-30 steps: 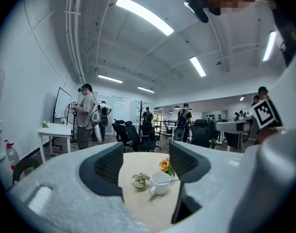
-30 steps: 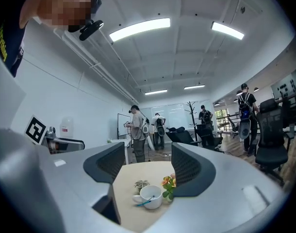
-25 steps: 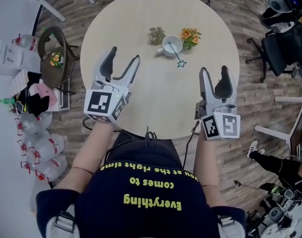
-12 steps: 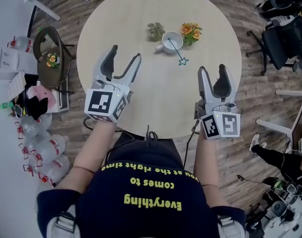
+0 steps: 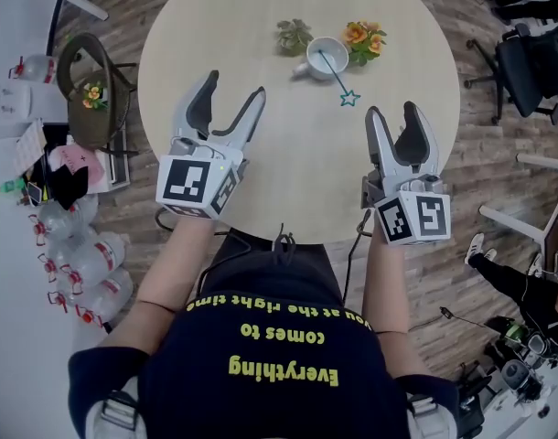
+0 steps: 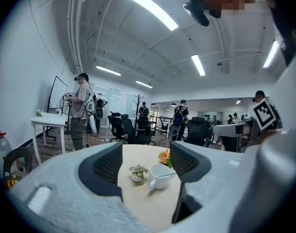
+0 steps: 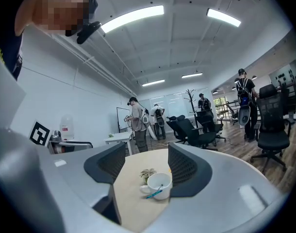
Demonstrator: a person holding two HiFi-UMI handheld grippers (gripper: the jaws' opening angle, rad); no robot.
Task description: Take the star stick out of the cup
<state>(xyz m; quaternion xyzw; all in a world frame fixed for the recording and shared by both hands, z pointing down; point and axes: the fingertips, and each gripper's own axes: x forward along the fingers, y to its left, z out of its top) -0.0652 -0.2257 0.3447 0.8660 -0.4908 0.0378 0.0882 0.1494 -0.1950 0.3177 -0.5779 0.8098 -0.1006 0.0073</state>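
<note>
White cup (image 5: 327, 55) far across tabletop (image 5: 297, 167), star stick (image 5: 339, 79) where?
— Leaning in it, star end out toward right gripper (image 5: 392, 112), the likelier reach. Left gripper (image 5: 235, 85) too: jaws apart, empty.

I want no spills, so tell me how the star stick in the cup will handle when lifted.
The star stick looks thin and straight: probably light and fairly stiff. It leans loose on the rim of the cup, star outside, so it should lift out freely. So slim a shaft may twist between broad jaws.
</note>
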